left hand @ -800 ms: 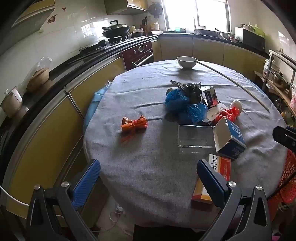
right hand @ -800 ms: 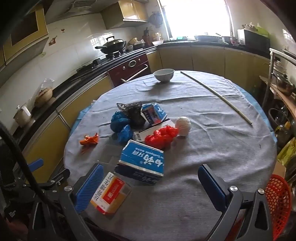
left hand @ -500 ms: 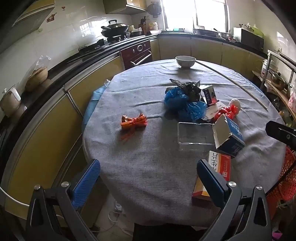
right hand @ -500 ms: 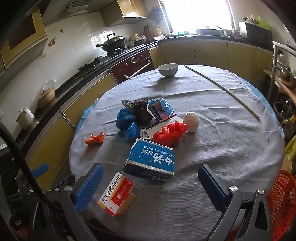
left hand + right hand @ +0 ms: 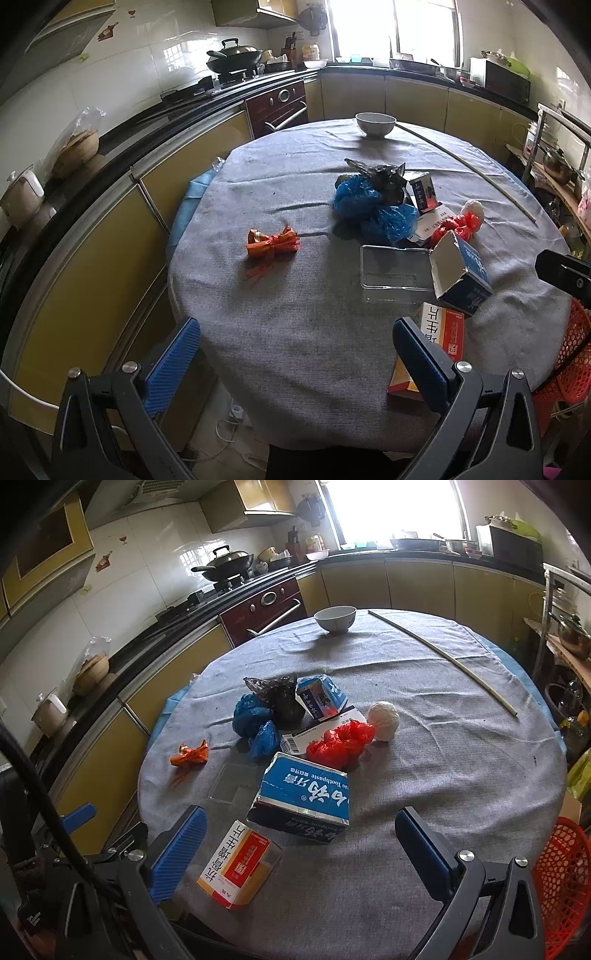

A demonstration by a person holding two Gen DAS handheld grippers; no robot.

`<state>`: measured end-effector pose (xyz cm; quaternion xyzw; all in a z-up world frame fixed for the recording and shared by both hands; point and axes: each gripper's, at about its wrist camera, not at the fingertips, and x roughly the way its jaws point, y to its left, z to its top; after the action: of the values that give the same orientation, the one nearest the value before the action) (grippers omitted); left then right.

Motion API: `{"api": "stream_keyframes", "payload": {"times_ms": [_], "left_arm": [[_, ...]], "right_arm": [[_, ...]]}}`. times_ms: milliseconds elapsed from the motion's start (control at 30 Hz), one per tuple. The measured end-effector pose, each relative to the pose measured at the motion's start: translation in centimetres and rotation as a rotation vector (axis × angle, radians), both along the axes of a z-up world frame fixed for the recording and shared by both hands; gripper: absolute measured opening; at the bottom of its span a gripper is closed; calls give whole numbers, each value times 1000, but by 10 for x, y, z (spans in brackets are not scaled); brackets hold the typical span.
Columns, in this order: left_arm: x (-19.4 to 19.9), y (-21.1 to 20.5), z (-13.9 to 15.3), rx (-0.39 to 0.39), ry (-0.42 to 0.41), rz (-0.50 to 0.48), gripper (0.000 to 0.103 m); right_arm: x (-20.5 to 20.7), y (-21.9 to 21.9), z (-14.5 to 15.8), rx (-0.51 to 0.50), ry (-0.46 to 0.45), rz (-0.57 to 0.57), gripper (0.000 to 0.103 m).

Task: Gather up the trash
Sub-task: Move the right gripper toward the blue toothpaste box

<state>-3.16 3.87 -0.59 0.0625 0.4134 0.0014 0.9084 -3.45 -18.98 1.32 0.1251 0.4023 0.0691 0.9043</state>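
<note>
Trash lies on a round table with a grey cloth [image 5: 295, 314]: an orange wrapper [image 5: 272, 242], blue bags [image 5: 373, 210], a black bag [image 5: 384, 175], a clear plastic tray [image 5: 397, 271], a blue toothpaste box [image 5: 304, 795], a yellow and red box [image 5: 238, 867], a red bag [image 5: 338, 744] and a white paper ball [image 5: 384, 720]. My left gripper [image 5: 295, 360] hangs open over the table's near edge. My right gripper [image 5: 299, 843] is open too, just short of the toothpaste box, with the yellow and red box by its left finger.
A red mesh basket [image 5: 561, 882] stands low beside the table at the right. A white bowl [image 5: 335, 618] and a long thin stick [image 5: 443, 657] lie at the far side. Kitchen counters with a wok [image 5: 234, 59] curve round behind.
Both grippers have drawn slightly nearer to the table and its trash. Their jaws stay wide and nothing was picked up.
</note>
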Motion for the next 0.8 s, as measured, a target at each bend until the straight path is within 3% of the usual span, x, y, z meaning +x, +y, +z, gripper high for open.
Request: {"api": "stream_keyframes", "payload": {"times_ms": [800], "left_arm": [[6, 8, -10, -15, 27, 0, 103]], "right_arm": [[23, 15, -12, 22, 23, 20, 103]]}}
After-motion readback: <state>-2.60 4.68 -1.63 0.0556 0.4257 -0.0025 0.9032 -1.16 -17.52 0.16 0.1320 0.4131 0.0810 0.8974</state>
